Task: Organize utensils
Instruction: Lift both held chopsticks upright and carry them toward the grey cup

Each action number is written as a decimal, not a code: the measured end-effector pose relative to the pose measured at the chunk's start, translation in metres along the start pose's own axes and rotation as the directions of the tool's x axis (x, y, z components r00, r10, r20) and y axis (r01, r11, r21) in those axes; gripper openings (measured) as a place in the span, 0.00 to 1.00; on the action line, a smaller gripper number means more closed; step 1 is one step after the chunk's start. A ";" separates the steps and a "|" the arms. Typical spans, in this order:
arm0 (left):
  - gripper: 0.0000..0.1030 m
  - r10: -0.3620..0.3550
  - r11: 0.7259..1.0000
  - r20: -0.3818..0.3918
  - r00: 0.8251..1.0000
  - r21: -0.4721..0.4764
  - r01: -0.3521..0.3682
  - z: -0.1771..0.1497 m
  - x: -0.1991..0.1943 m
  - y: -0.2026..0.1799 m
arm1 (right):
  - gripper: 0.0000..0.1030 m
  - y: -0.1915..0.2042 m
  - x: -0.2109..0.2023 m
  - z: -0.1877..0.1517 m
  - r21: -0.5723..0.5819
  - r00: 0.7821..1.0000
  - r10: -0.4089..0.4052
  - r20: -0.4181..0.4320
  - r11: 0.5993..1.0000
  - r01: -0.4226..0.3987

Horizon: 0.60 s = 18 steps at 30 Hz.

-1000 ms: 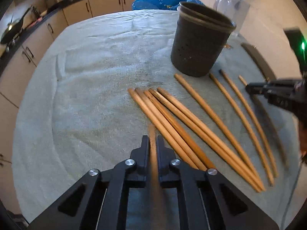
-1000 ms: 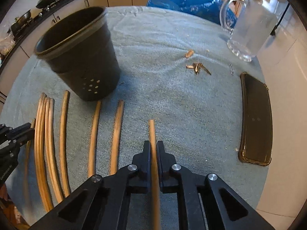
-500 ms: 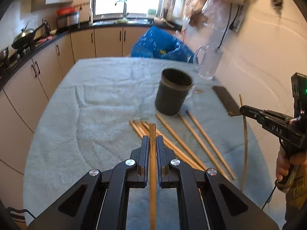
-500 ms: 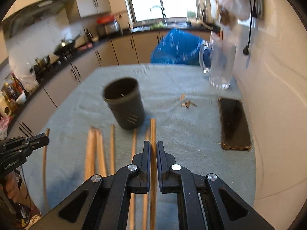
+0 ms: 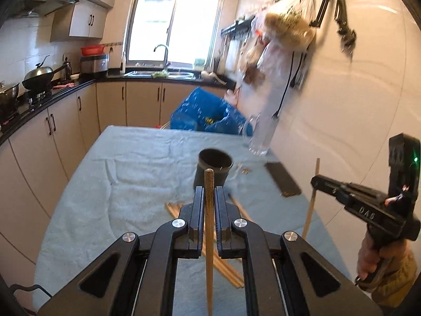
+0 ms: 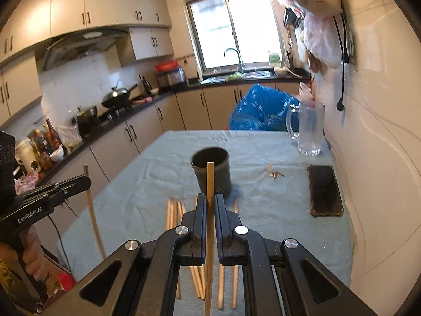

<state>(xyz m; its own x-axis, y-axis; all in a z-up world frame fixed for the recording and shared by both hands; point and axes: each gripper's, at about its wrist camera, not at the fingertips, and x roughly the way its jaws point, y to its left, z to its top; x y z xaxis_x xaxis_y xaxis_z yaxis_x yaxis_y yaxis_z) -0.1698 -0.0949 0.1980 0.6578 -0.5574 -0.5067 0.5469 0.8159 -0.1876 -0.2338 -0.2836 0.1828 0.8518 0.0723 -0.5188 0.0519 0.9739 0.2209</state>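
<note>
You hold one chopstick [image 5: 209,210] clamped in each gripper [image 5: 209,192], raised above the table [image 5: 131,184], mid-carry toward the cup [image 5: 214,168]; next, tip both ends into its mouth.

"GenRobot.AI" stands in white on the left gripper [image 6: 88,181]; "DAS" is embossed on the right gripper [image 5: 314,181].

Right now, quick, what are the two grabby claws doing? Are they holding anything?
Left gripper: closed, holding one wooden chopstick upright.
Right gripper: closed, holding another chopstick upright.
</note>
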 end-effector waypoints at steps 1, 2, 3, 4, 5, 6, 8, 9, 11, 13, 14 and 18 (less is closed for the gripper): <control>0.06 -0.005 1.000 0.007 1.000 -0.001 0.005 0.002 -0.002 -0.001 | 0.06 0.001 -0.003 0.003 0.002 1.000 0.010 0.009 1.000 -0.010; 0.06 -0.013 1.000 0.014 1.000 -0.002 0.013 0.006 -0.003 -0.001 | 0.06 0.002 -0.005 0.005 0.004 1.000 0.018 0.019 1.000 -0.018; 0.06 -0.020 1.000 0.021 1.000 -0.001 0.020 0.010 -0.004 -0.002 | 0.06 0.002 -0.007 0.007 0.006 0.999 0.022 0.028 1.000 -0.022; 0.06 -0.023 1.000 0.031 0.999 0.001 0.023 0.015 -0.004 -0.003 | 0.06 0.003 -0.009 0.011 0.007 0.999 0.028 0.037 1.000 -0.028; 0.06 -0.023 1.000 0.039 0.999 0.002 0.022 0.019 -0.004 -0.004 | 0.06 0.004 -0.011 0.016 0.007 0.998 0.035 0.046 0.999 -0.035; 0.06 -0.025 1.000 0.049 0.999 0.000 0.025 0.027 -0.002 -0.004 | 0.06 0.002 -0.011 0.020 0.008 0.998 0.038 0.055 0.999 -0.038; 0.06 -0.027 1.000 0.066 0.997 -0.002 0.028 0.039 0.001 -0.004 | 0.06 0.001 -0.010 0.032 0.016 0.996 0.040 0.078 0.999 -0.041; 0.06 -0.023 1.000 0.082 0.996 -0.001 0.023 0.047 0.004 -0.004 | 0.06 0.000 -0.010 0.037 0.019 0.995 0.041 0.088 0.999 -0.043; 0.06 -0.004 1.000 0.111 0.994 0.000 0.004 0.061 0.008 -0.005 | 0.06 -0.002 -0.006 0.054 0.028 0.992 0.032 0.125 0.999 -0.036; 0.06 0.011 1.000 0.140 0.990 -0.004 -0.010 0.081 0.016 -0.006 | 0.06 -0.004 -0.001 0.069 0.040 0.986 0.024 0.162 0.999 -0.031; 0.06 0.014 1.000 0.156 0.988 -0.007 -0.013 0.091 0.021 -0.007 | 0.06 -0.006 0.003 0.079 0.054 0.982 0.022 0.188 0.998 -0.032; 0.06 0.054 0.998 0.215 0.975 -0.033 -0.048 0.131 0.045 -0.008 | 0.06 -0.005 0.019 0.115 0.082 0.962 -0.007 0.272 0.996 -0.016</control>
<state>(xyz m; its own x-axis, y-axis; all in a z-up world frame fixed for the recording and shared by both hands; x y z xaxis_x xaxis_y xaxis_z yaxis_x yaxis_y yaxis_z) -0.0770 -0.1469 0.2867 0.7824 -0.5326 -0.3229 0.4972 0.8463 -0.1912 -0.1577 -0.3115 0.2666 0.9610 0.0044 -0.2764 0.0808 0.9517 0.2962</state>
